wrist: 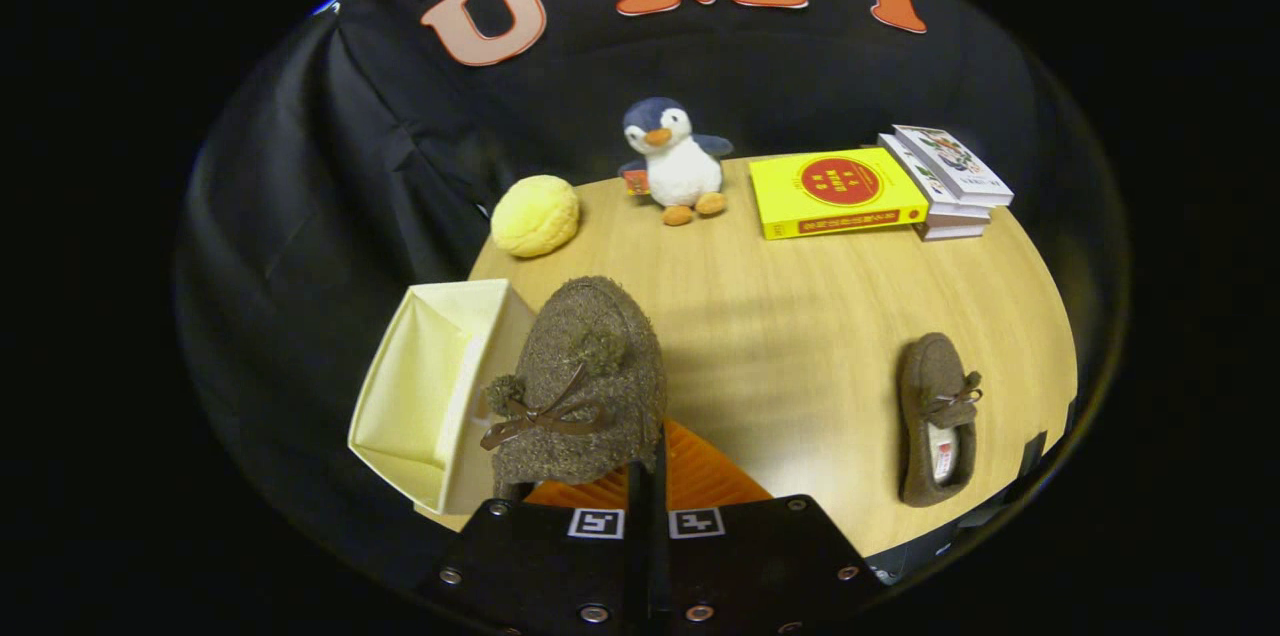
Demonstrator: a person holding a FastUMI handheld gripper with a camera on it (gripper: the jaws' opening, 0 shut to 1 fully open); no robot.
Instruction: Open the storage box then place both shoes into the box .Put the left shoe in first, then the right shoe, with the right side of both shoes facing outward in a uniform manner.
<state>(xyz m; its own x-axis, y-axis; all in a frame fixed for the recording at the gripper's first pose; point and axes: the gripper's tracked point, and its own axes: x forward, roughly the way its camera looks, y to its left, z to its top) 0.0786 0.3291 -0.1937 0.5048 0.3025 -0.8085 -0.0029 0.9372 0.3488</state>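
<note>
Holding one shoe [580, 386] by its heel end, the tongs [648, 491] are drawn nearly together, the orange fingers [700, 476] pressing the shoe's rear from both sides. It hangs just ahead of the fingers, toe pointing away, bow and pompoms on top. The box [430, 386] stands open right beside it on the far-left side, its mouth facing up and toward the tongs, its near wall touching or overlapped by the shoe; I cannot tell which. So the coming move looks like a short carry leftward, long axis kept along the box's length. The second shoe [937, 416] lies on the desk [800, 316] well apart to the right, toe away.
</note>
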